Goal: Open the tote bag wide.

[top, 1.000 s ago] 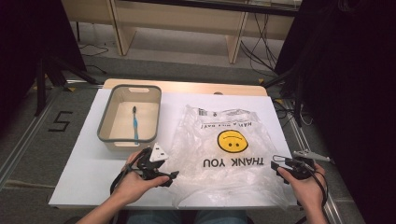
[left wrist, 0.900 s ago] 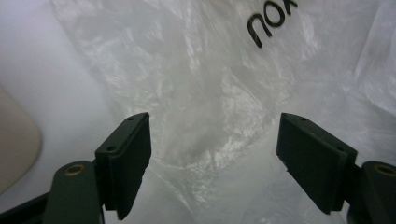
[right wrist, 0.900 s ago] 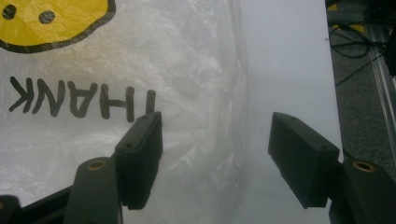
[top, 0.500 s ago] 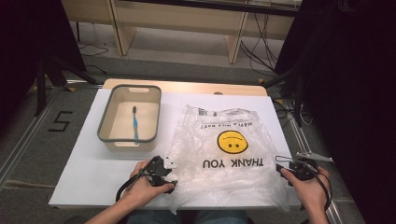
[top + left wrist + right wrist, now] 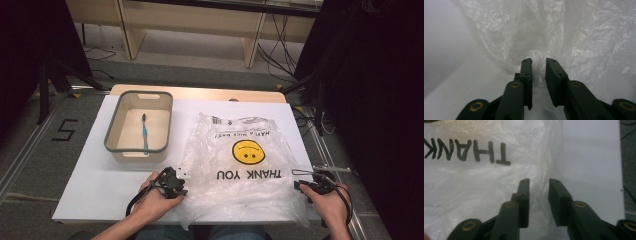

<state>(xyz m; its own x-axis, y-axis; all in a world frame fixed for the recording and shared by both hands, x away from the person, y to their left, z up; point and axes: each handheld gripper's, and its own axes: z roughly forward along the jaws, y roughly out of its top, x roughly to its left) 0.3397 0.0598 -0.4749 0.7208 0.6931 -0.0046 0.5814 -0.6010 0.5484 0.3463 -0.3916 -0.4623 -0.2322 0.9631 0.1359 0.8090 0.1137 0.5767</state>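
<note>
High view first, from the left side: a grey-rimmed bin [image 5: 138, 128] stands on the white table [image 5: 95, 165], with a blue toothbrush [image 5: 145, 134] lying lengthwise inside it. Just below the bin, near the table's front edge, the left gripper [image 5: 176, 182] sits in the person's left hand at the left border of the clear plastic bag [image 5: 240, 170]. The bag lies flat across the middle of the table, its yellow smiley and "THANK YOU" print upside down from this side. In the left gripper view the jaws have just been closing; a crumpled fold of the bag [image 5: 539, 53] lies between them, yet a narrow gap remains and the pads do not visibly press on it. Farther right, the right gripper [image 5: 306, 184] rests at the bag's right border. In the right gripper view its jaws have likewise been closing, with the bag's edge [image 5: 539, 182] lying in the gap between them, still a little apart from the film.
</note>
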